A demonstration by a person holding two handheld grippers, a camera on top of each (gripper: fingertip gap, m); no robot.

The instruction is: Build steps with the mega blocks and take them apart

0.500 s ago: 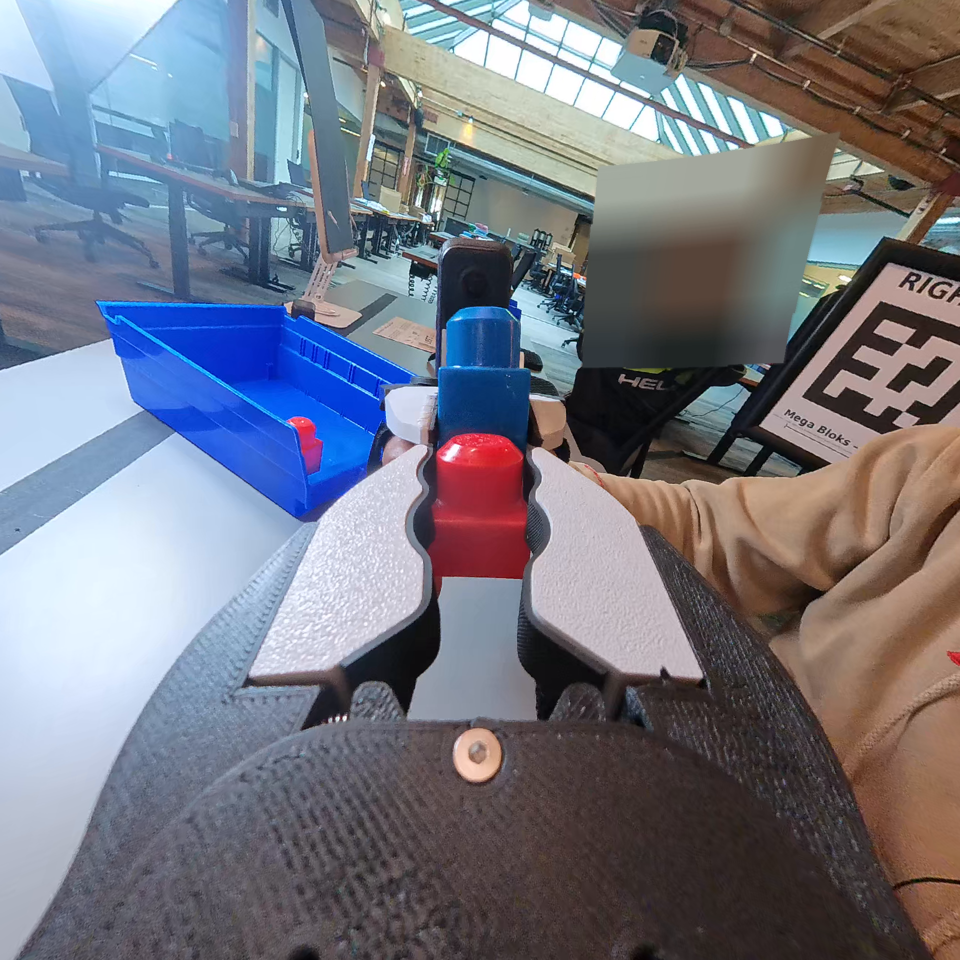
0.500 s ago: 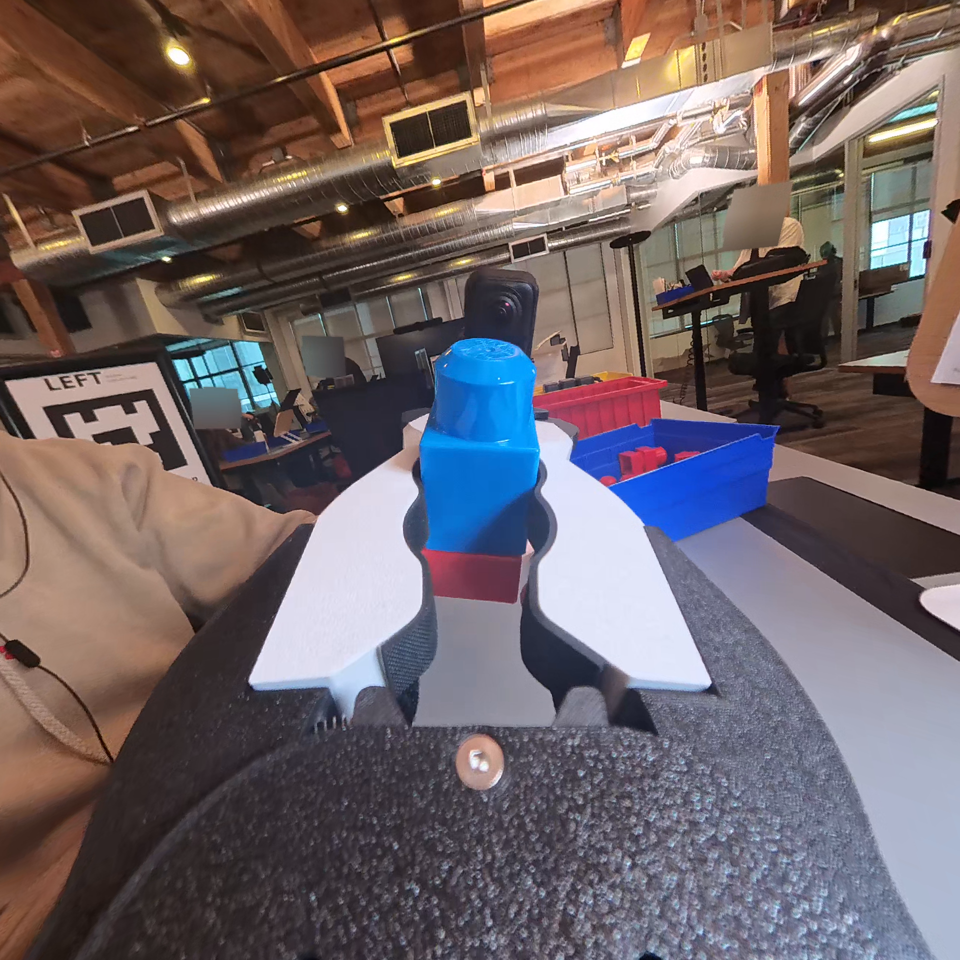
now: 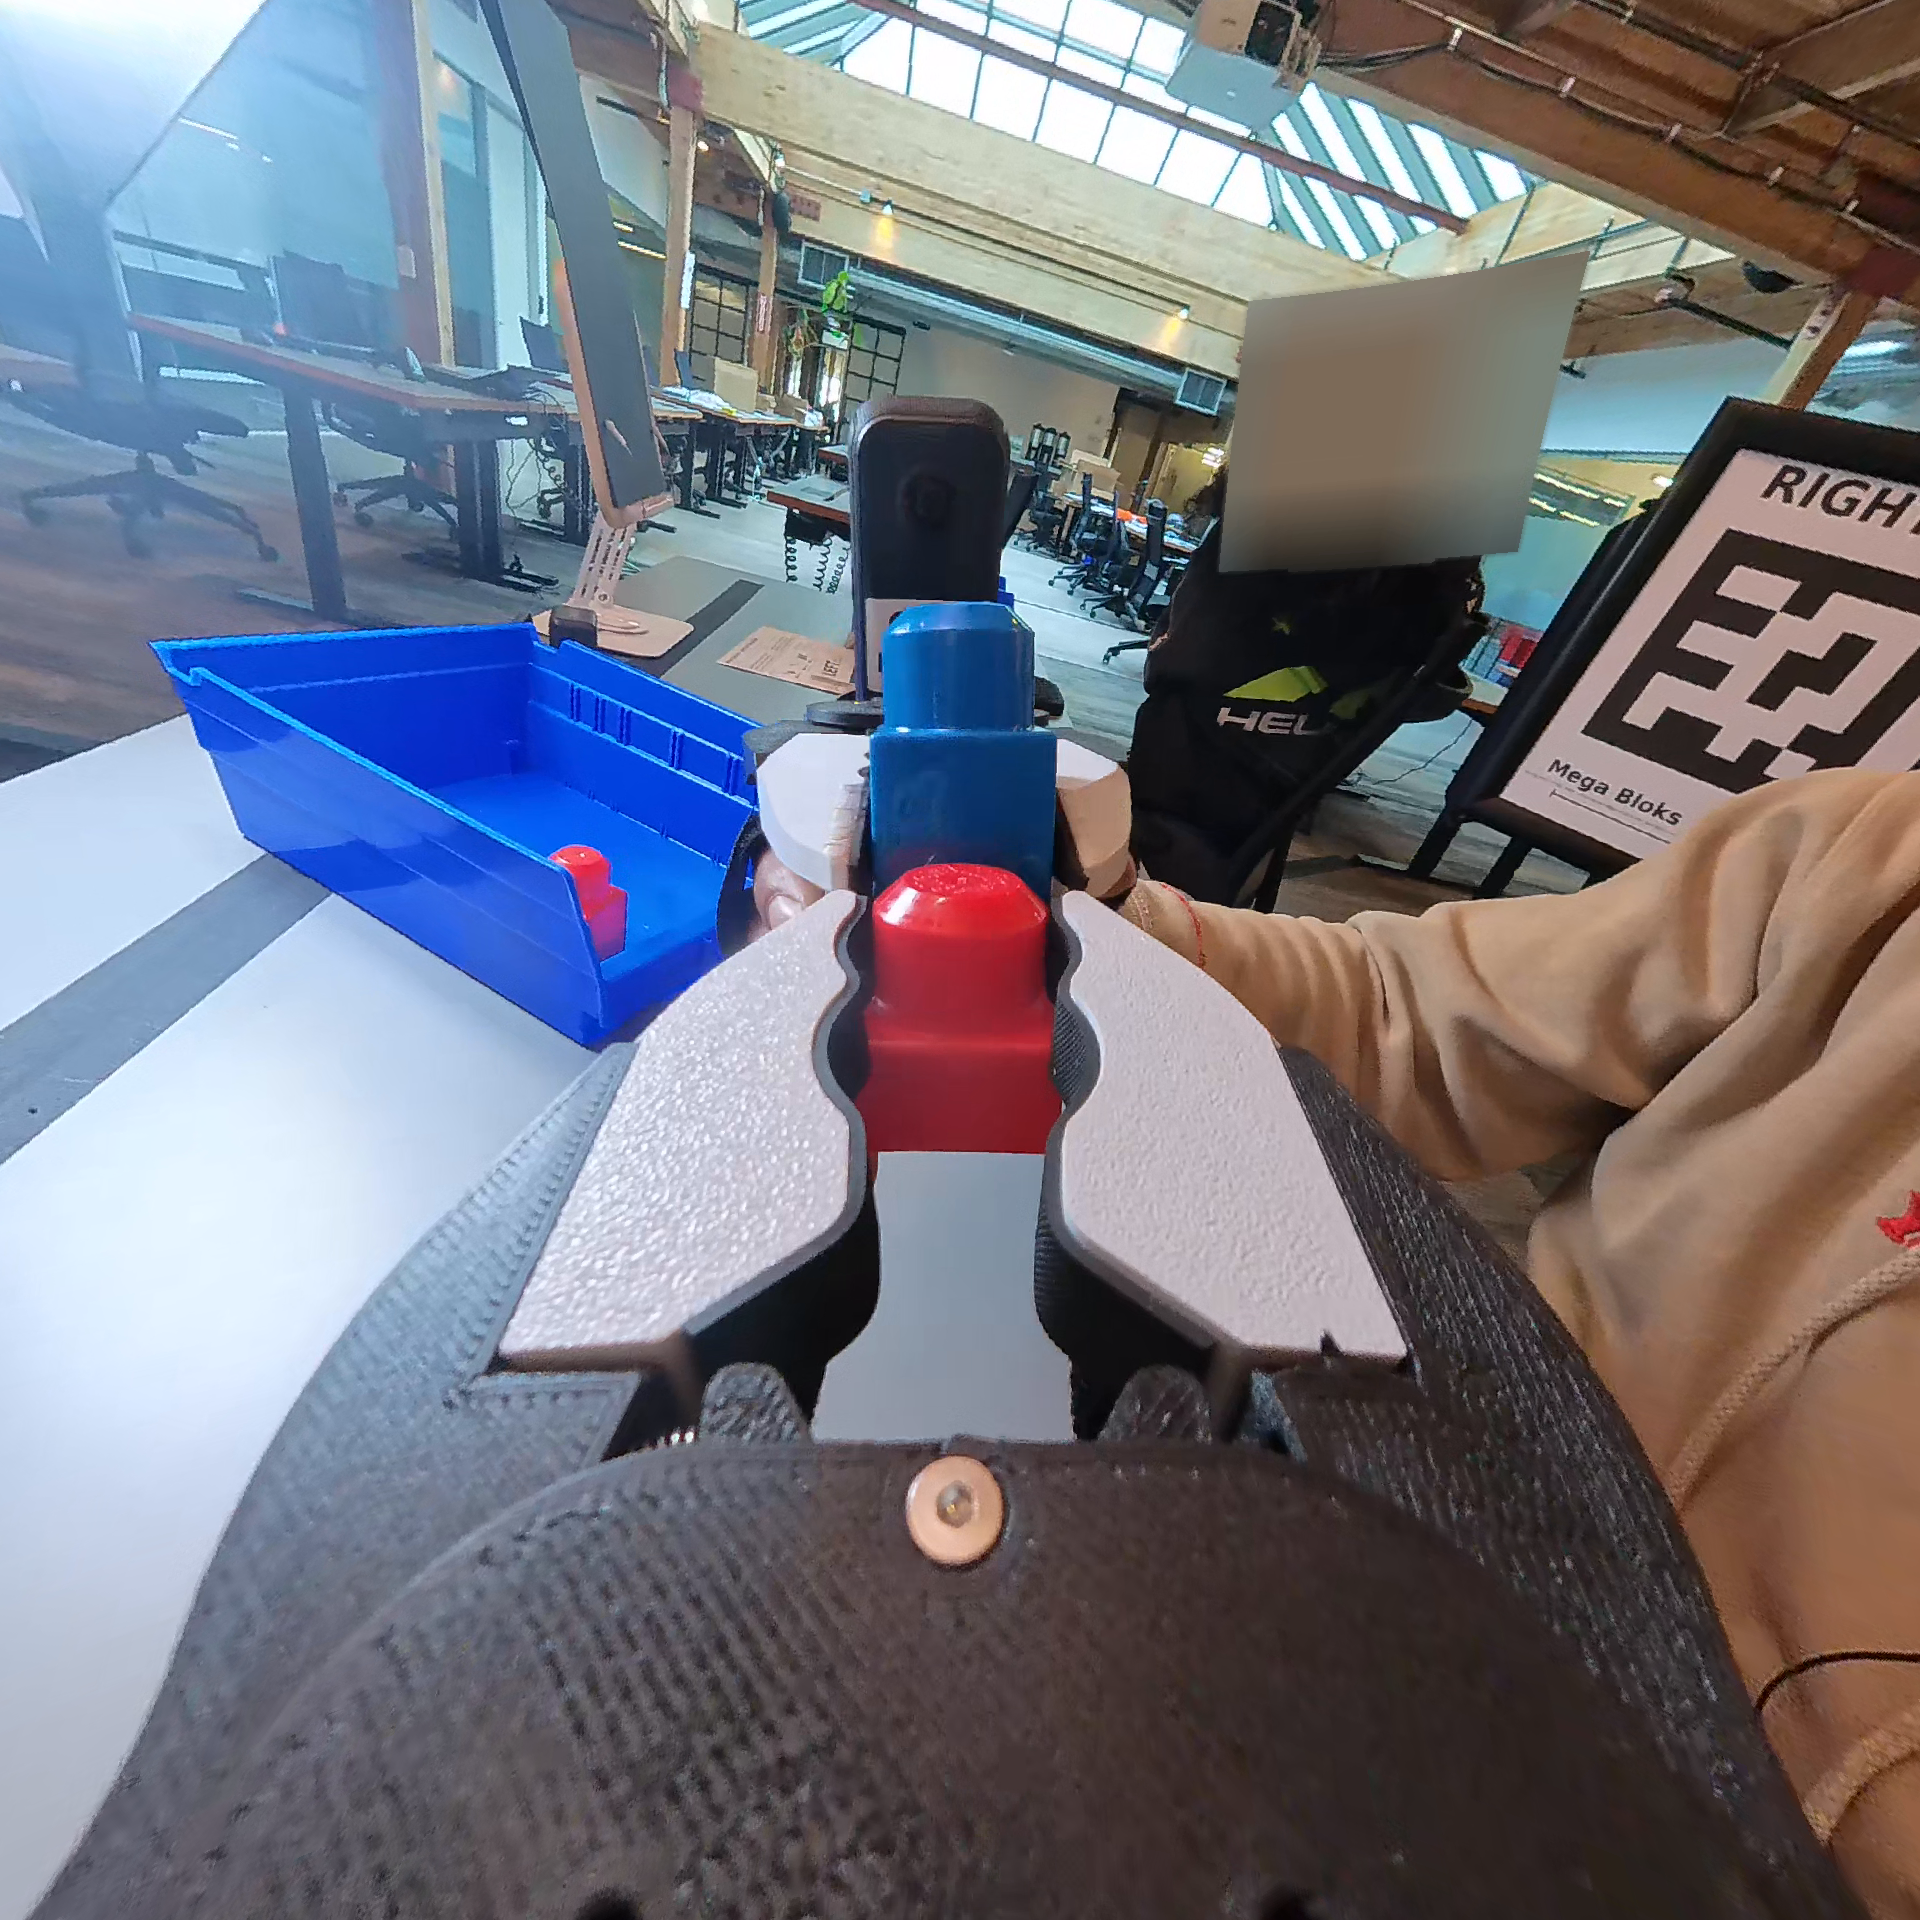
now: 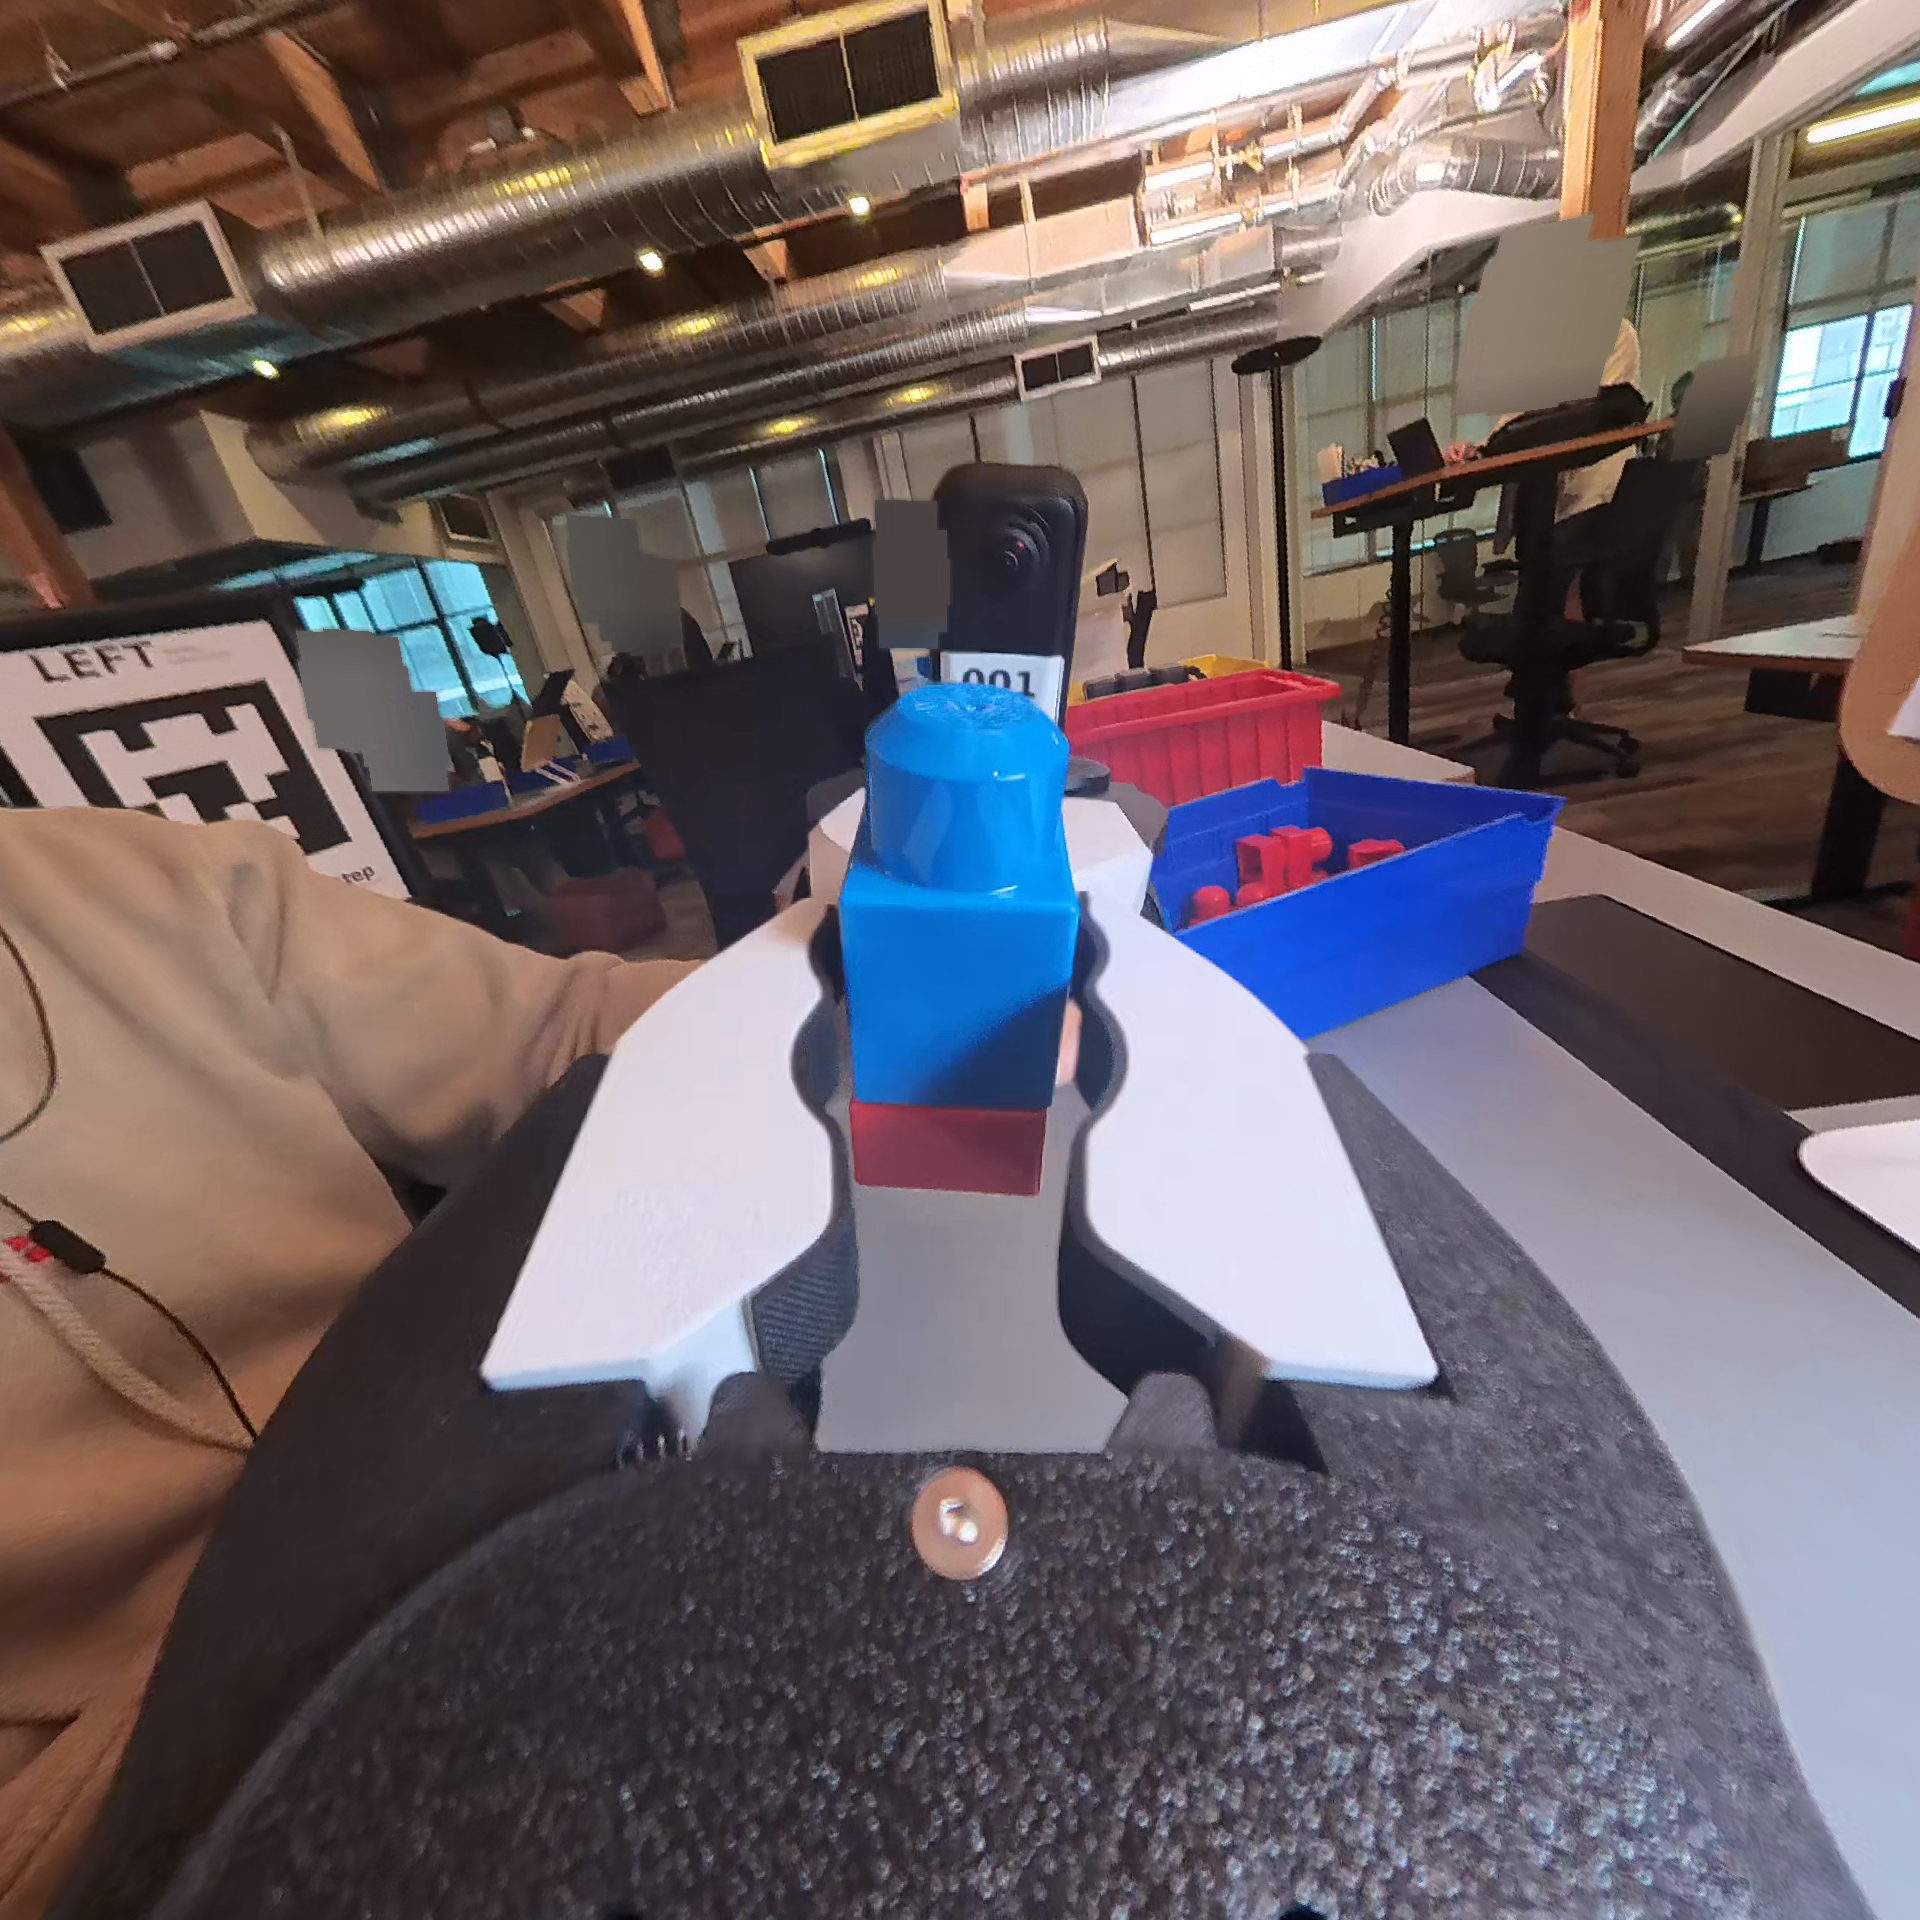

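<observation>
My left tongs (image 3: 956, 997) are clamped on the red block (image 3: 956, 1029); my right tongs (image 4: 961, 997) are clamped on the blue block (image 4: 956, 977). The two blocks touch, blue against red, held in the air above the grey worktop (image 3: 208, 1195) between both tongs. A blue bin (image 3: 416, 769) on the worktop holds one red block (image 3: 592, 894); the right wrist view shows a blue bin (image 4: 1371, 935) with several red blocks (image 4: 1288, 862), a red bin (image 4: 1205, 727) just behind it. Printed marker boards (image 3: 1766, 665) and a sticker on the far camera (image 4: 1013, 582) carry writing, not transcribed.
</observation>
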